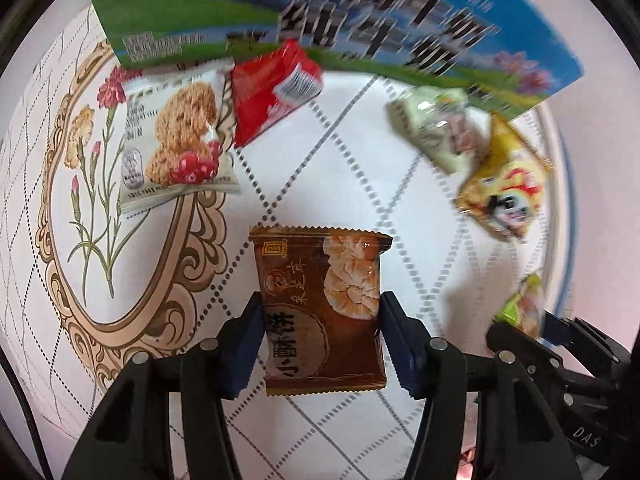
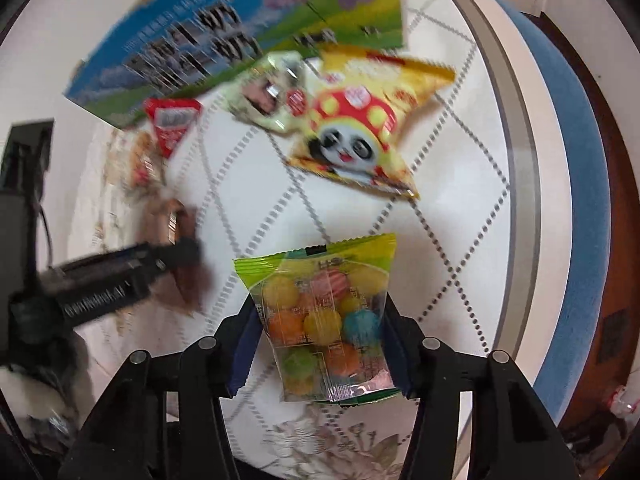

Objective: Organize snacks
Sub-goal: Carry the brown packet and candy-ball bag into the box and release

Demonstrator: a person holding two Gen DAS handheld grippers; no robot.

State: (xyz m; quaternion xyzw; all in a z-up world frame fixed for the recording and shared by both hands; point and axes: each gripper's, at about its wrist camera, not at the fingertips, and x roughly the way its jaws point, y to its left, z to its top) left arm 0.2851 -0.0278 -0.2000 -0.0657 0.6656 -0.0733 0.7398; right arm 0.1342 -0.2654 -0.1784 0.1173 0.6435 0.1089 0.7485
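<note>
Left gripper (image 1: 322, 344) clamped on brown snack packet (image 1: 320, 312) at lower centre; right gripper (image 2: 322, 344) clamped on candy bag (image 2: 324, 316)

Brown pack (image 1: 320, 312) looked like glossy foil, candy bag (image 2: 324, 320) was clear shiny plastic, tablecloth (image 1: 360, 152) seemed quilted cloth, box (image 1: 192, 12) printed cardboard maybe.

Place: a home, most likely a living or dining room.
Desk: round, with a white rim (image 2: 516, 184), like a family dining table.
Cover: a quilted white tablecloth (image 1: 352, 152) printed with carnations and a gilt scroll frame.
Surroundings: a blue round edge (image 2: 576, 216) beside the desk, then dark wooden flooring (image 2: 616, 280).
Goods: household snack packets scattered about.
</note>
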